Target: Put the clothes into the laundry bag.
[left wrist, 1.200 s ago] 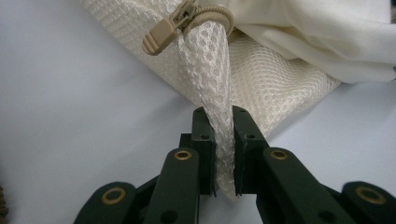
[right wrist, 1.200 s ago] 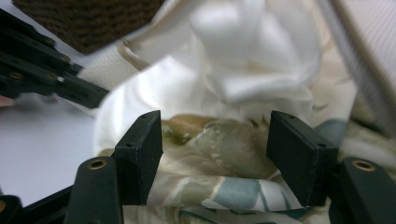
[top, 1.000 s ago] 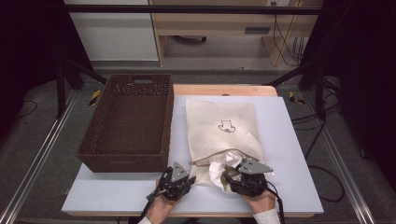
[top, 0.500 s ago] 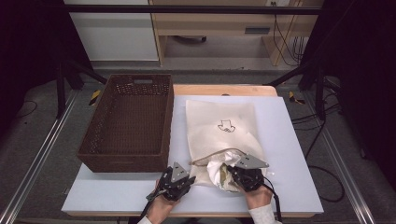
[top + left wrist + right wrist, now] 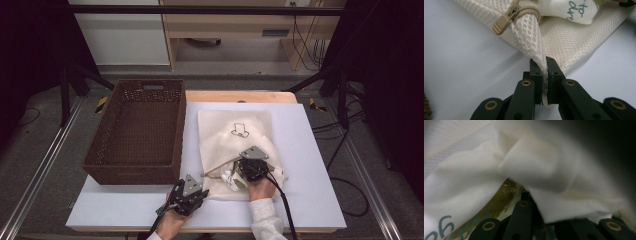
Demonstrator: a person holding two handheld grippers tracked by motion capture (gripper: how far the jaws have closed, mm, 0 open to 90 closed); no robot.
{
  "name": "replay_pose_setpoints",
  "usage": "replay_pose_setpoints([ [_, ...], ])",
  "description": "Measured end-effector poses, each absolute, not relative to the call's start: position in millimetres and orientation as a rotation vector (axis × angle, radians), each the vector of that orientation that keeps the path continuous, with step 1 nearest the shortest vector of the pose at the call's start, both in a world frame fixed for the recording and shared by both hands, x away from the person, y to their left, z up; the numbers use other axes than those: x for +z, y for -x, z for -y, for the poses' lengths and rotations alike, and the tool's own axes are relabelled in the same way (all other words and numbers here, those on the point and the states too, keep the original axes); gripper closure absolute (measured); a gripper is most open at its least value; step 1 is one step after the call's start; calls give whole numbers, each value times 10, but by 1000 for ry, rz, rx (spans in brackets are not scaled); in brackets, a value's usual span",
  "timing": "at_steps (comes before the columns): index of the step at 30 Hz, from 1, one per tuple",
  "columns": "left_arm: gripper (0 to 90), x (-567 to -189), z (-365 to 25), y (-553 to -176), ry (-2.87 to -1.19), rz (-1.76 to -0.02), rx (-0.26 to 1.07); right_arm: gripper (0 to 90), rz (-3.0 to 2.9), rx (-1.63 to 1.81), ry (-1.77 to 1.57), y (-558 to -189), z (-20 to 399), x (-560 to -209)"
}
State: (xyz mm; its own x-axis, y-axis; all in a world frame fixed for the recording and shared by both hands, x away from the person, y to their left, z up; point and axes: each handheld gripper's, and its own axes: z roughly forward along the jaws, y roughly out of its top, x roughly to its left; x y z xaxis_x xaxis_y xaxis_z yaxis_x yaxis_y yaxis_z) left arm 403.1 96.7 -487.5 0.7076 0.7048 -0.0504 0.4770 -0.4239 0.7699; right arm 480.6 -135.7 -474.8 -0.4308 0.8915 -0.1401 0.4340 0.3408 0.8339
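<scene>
Left gripper (image 5: 544,82) clamps mesh bag (image 5: 235,145) corner w/ zipper pull (image 5: 504,21) at 11 o'clock. Right gripper (image 5: 245,170), jaws closed on white printed cloth (image 5: 534,167), at bag's mouth.

1 mesh bag (image 5: 235,145), 1 white garment (image 5: 231,176), 1 wicker basket (image 5: 137,132), 2 grippers, 1 table (image 5: 310,165).
</scene>
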Motion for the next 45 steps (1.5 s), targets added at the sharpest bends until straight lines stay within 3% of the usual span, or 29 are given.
replay_pose_setpoints([
  [3,844,-4877,-970,-4034,-2099,-899,353,810,-2013,1015,-1145,-4764,1365,-4734],
  [13,839,-4881,-973,-4038,-2096,-901,349,457,-2073,1202,-1062,-4225,1635,-4412],
  [19,838,-4881,-972,-4038,-2096,-900,349,326,-2142,1198,-1114,-4082,1707,-4596],
  [22,838,-4882,-974,-4040,-2095,-900,347,336,-2188,1130,-1114,-4122,1588,-4740],
  [25,838,-4882,-974,-4040,-2096,-901,346,439,-2222,1067,-1134,-4172,1483,-4807],
  [29,839,-4881,-972,-4039,-2096,-900,349,760,-2222,1051,-1199,-4258,1480,-4824],
  [31,839,-4881,-973,-4040,-2097,-900,348,843,-2212,1053,-1214,-4308,1478,-4794],
  [38,839,-4880,-976,-4043,-2099,-898,345,852,-2060,1146,-1203,-4532,1422,-4539],
  [45,839,-4879,-976,-4044,-2104,-889,348,847,-1918,1083,-1219,-5012,1351,-4820],
])
